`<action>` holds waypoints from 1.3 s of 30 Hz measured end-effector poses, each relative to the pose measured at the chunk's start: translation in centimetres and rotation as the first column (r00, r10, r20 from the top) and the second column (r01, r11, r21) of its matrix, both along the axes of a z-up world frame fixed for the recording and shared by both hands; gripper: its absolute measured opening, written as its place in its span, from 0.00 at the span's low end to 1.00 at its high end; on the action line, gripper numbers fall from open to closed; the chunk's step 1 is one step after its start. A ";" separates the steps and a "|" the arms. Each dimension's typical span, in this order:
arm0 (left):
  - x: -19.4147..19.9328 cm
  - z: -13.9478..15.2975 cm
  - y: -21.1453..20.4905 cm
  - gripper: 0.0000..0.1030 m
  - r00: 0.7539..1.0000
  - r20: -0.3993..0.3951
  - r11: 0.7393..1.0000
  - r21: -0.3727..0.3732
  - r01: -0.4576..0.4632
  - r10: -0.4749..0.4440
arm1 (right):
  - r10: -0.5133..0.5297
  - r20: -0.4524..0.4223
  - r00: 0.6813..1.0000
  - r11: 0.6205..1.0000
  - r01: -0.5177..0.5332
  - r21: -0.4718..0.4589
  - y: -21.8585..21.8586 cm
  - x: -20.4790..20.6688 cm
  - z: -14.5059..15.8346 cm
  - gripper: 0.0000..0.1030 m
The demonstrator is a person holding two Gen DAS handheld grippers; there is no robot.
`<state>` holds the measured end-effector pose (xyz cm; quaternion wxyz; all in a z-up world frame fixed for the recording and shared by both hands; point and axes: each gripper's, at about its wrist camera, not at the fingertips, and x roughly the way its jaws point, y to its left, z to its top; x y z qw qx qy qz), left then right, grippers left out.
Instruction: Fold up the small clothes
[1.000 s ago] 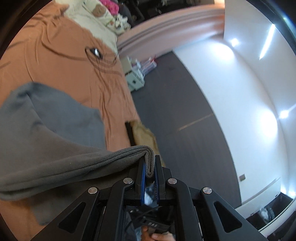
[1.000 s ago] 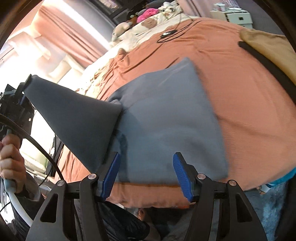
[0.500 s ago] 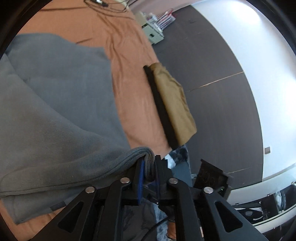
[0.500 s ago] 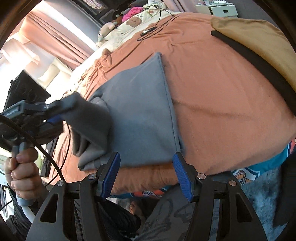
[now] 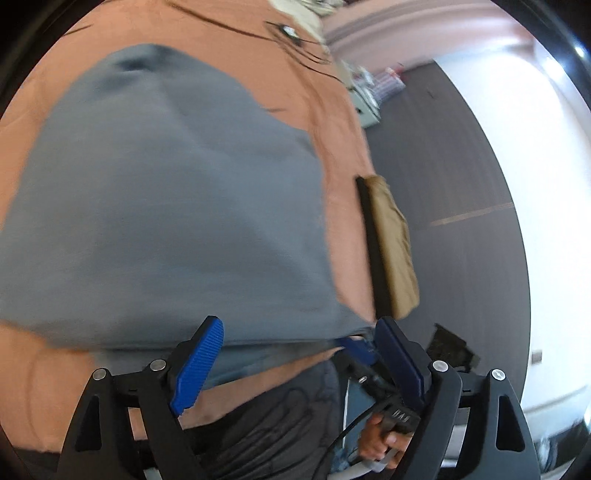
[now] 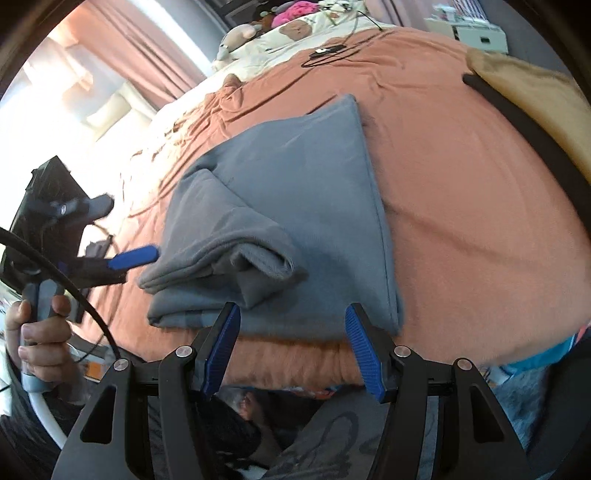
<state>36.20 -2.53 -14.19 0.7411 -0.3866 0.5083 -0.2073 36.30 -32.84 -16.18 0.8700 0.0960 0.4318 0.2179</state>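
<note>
A grey garment (image 6: 295, 206) lies on the orange bed sheet (image 6: 461, 192), with one part folded over onto itself and a sleeve cuff (image 6: 266, 262) lying on top. It fills the left wrist view (image 5: 166, 206), blurred. My left gripper (image 5: 295, 354) is open and empty, just past the garment's near edge; it also shows in the right wrist view (image 6: 133, 256) to the garment's left. My right gripper (image 6: 291, 339) is open and empty at the garment's near edge.
A folded tan garment on a black one (image 6: 528, 92) lies at the bed's right edge, also seen in the left wrist view (image 5: 391, 243). A cable and small device (image 6: 325, 51) lie on the sheet farther back. Pillows and toys (image 6: 295, 22) sit at the head. Dark floor (image 5: 461, 166) is right of the bed.
My left gripper has let go of the grey garment's folded edge and opened. The folded part now lies on the garment. My right gripper stayed open.
</note>
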 end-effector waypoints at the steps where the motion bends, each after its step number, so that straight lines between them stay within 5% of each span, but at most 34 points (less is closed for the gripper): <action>1: -0.3 -0.4 0.9 0.83 1.000 -0.014 1.000 0.003 -0.024 0.024 | 0.004 0.008 1.000 1.000 -0.004 -0.023 0.2 0.1 0.0 0.56; 10: -3.2 -4.0 6.6 0.83 0.975 -0.133 0.984 0.013 -0.180 0.180 | 0.054 0.053 0.997 0.984 -0.044 -0.170 2.9 1.8 1.6 0.54; 16: -3.1 -5.8 7.3 0.83 0.962 -0.175 0.977 -0.016 -0.214 0.208 | 0.077 0.091 0.993 0.982 -0.060 -0.177 3.5 1.7 2.4 0.33; 26: -3.3 -6.5 6.1 0.83 0.960 -0.175 0.971 -0.051 -0.232 0.220 | 0.059 0.095 0.994 0.986 -0.043 -0.162 2.9 1.8 2.0 0.32; 29: -2.9 -6.6 6.7 0.70 0.950 -0.168 0.961 -0.042 -0.272 0.261 | 0.063 0.102 0.993 0.987 -0.046 -0.155 2.9 1.9 2.0 0.32; 31: -2.4 -6.6 7.2 0.54 0.943 -0.166 0.955 -0.018 -0.295 0.288 | 0.076 0.101 0.992 0.986 -0.060 -0.156 2.9 1.9 1.8 0.24; 33: -1.8 -6.5 7.6 0.26 0.937 -0.178 0.952 0.006 -0.305 0.301 | 0.091 0.097 0.991 0.985 -0.075 -0.158 3.0 1.9 1.5 0.14; 35: -1.5 -6.0 8.2 0.15 0.935 -0.169 0.949 0.012 -0.315 0.313 | 0.098 0.110 0.989 0.982 -0.078 -0.170 3.0 1.6 1.5 0.09; 39: -0.7 -2.7 8.4 0.10 0.944 -0.068 0.946 0.028 -0.322 0.324 | 0.103 0.112 0.988 0.991 -0.091 -0.103 2.2 0.9 1.6 0.05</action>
